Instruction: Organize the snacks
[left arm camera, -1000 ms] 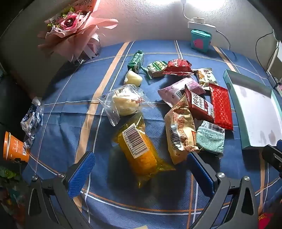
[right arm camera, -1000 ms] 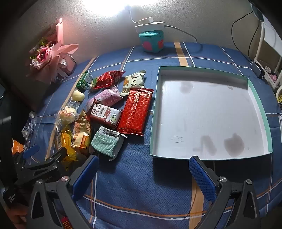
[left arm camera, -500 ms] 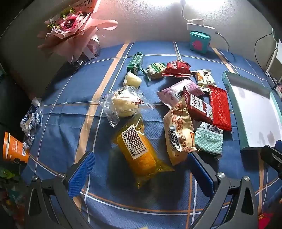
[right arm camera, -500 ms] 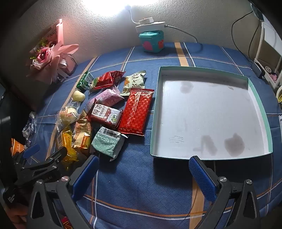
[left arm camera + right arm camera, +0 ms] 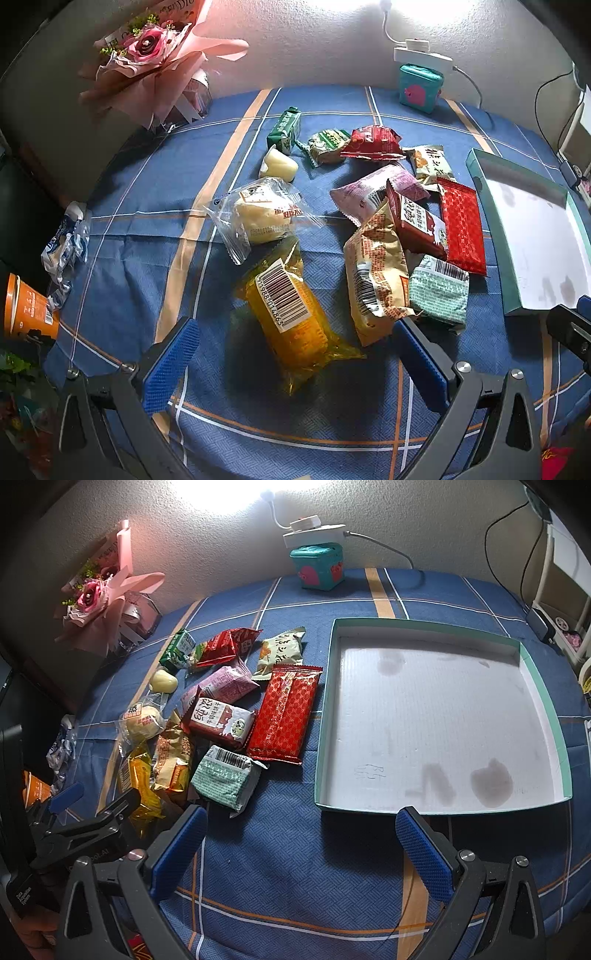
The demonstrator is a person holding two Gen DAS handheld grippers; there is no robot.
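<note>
Lying between the spread left tongs [image 5: 295, 363], the yellow snack [image 5: 291, 317]; right tongs [image 5: 301, 843] spread, empty.

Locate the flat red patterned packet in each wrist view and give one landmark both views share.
Left wrist view: the flat red patterned packet lies right of centre, between the snack pile and the tray.
Right wrist view: the packet lies centre-left, just left of the tray's left wall.
Shared landmark: the teal box against the back wall.
</note>
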